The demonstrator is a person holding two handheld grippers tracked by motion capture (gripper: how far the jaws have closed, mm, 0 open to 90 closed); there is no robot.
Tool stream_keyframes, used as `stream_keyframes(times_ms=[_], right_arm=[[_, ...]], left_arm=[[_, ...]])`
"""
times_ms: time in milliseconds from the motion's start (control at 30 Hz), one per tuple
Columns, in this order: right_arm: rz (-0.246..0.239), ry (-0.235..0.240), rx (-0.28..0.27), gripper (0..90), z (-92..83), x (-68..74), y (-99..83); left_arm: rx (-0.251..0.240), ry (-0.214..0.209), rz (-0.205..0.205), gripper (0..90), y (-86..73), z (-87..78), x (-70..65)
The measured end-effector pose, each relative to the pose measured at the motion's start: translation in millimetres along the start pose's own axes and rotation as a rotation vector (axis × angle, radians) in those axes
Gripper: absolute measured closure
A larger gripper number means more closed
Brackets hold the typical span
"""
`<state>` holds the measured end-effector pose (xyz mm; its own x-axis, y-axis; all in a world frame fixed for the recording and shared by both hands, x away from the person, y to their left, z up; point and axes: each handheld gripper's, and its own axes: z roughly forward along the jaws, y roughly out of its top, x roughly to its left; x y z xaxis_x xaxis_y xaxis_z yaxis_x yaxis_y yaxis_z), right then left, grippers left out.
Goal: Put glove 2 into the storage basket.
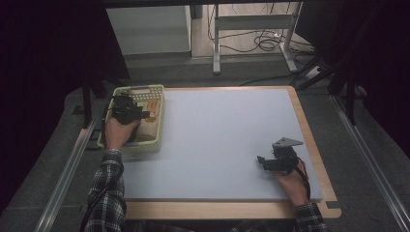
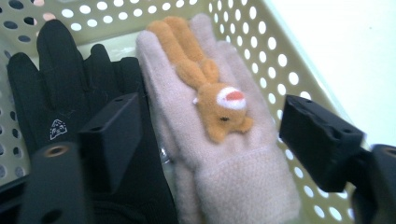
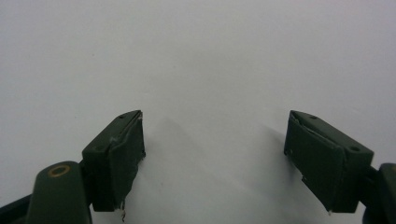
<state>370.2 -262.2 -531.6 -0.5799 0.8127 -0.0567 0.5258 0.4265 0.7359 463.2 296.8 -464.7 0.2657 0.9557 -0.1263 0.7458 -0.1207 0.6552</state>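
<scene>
Nearest the table's front edge, right gripper point(image 1: 273, 162) resting in a hand on the pale grey table mat point(image 1: 222, 140), jaws spread wide over bare surface, nothing between the pads point(image 3: 116, 154). Across the mat to the far left corner, pale yellow perforated plastic basket point(image 1: 157, 126) standing at the edge. Over it, left gripper point(image 1: 140, 115) hanging just above the contents, jaws wide apart and gripping nothing. Between those open jaws, a pale pink fleece glove with an orange plush animal sewn to its back point(image 2: 210, 140), lying flat on the basket floor, cuff toward the camera, fingers pointing at the far wall. Just beside it and touching along one edge, a black knit glove with a small white logo point(image 2: 60, 102), partly under the near jaw. Likely trouble from here: a descent slightly off line, pinching the black glove together with the pink one, since the two lie edge to edge; a bite on the plush animal alone, straining its stitching; a jaw tip catching the basket's holed wall point(image 2: 261, 42) so close at the side, tipping or dragging the light basket off the mat's edge.
</scene>
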Motion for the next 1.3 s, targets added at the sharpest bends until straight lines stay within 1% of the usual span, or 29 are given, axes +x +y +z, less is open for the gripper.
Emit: stream_keyframes(times_ms=[67, 167, 200, 267, 433, 633, 833, 1000, 1300], right_arm=[[-0.001, 0.0, 0.0, 19.6, 0.0, 0.0, 0.0], [-0.001, -0.001, 0.0, 19.6, 0.0, 0.0, 0.0], [-0.001, -0.001, 0.0, 19.6, 0.0, 0.0, 0.0], [-0.001, -0.001, 0.001, 19.5, -0.1, 0.0, 0.0], [0.0, -0.001, 0.001, 19.5, -0.2, 0.2, 0.0], [-0.001, -0.002, 0.001, 19.4, -0.2, 0.2, 0.0], [-0.002, -0.003, 0.003, 19.4, -0.4, 0.3, 0.0], [-0.003, -0.005, 0.002, 19.3, -0.3, 0.3, 0.0], [-0.003, -0.005, 0.002, 19.2, -0.3, 0.3, 0.0]], left_arm=[[-0.016, 0.0, 0.005, 16.3, -1.8, -2.1, 1.0], [-0.026, 0.004, 0.007, 11.5, -4.8, -5.3, 1.1], [-0.026, 0.006, 0.016, 10.7, -5.7, -6.6, 1.6], [-0.038, 0.002, 0.013, 9.0, -8.2, -8.6, 1.4], [-0.05, -0.005, 0.03, 5.0, -13.9, -14.3, 1.2], [-0.063, -0.022, 0.04, 2.7, -20.5, -19.5, 1.0], [-0.055, -0.005, 0.067, 1.0, -26.7, -24.6, -0.2], [-0.073, -0.018, 0.079, 0.8, -30.9, -31.3, -1.7], [-0.099, -0.031, 0.115, 0.0, -36.7, -40.5, -10.4]])
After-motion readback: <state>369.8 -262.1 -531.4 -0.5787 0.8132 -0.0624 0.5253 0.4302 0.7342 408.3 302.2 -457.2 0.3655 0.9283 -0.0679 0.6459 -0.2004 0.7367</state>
